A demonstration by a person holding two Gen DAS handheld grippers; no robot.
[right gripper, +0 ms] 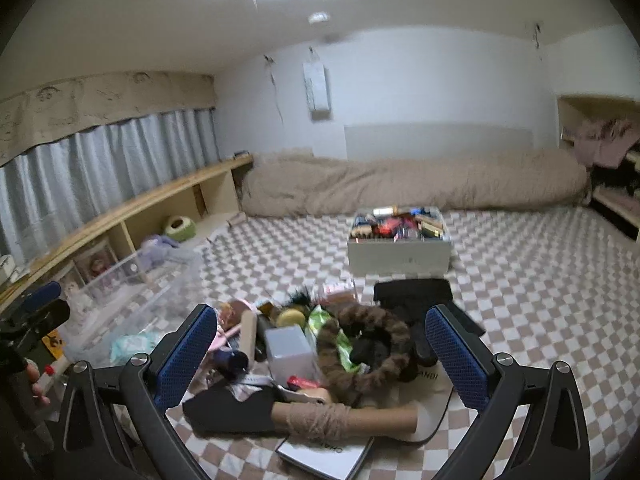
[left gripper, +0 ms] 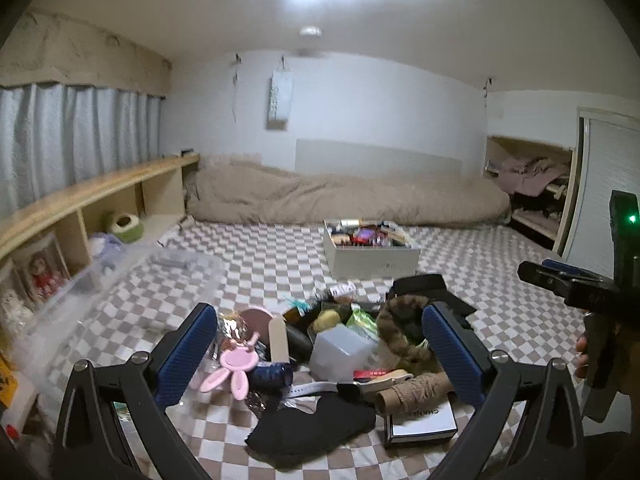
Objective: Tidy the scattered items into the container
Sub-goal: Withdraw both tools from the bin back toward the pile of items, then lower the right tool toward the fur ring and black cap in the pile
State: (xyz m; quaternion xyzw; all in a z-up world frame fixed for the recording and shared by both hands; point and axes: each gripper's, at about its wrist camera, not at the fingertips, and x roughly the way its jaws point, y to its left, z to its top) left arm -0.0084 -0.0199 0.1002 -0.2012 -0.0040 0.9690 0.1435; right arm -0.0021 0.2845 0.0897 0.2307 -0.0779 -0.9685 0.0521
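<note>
Reading "CHANEL", white box (left gripper: 424,424) lies under pile between open left claw (left gripper: 320,344).

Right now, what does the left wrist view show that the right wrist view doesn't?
Only the left wrist view shows the pink bunny-eared toy whole, plus the right gripper at its edge. Only the right wrist view shows the clear plastic bin plainly, with the left gripper beside it. Both show the white box of items and the brown furry ring.

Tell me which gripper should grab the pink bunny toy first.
Left, probably. The pink bunny toy lies just inside the open left gripper. From the right gripper, also open, it is mostly hidden behind one finger.
</note>
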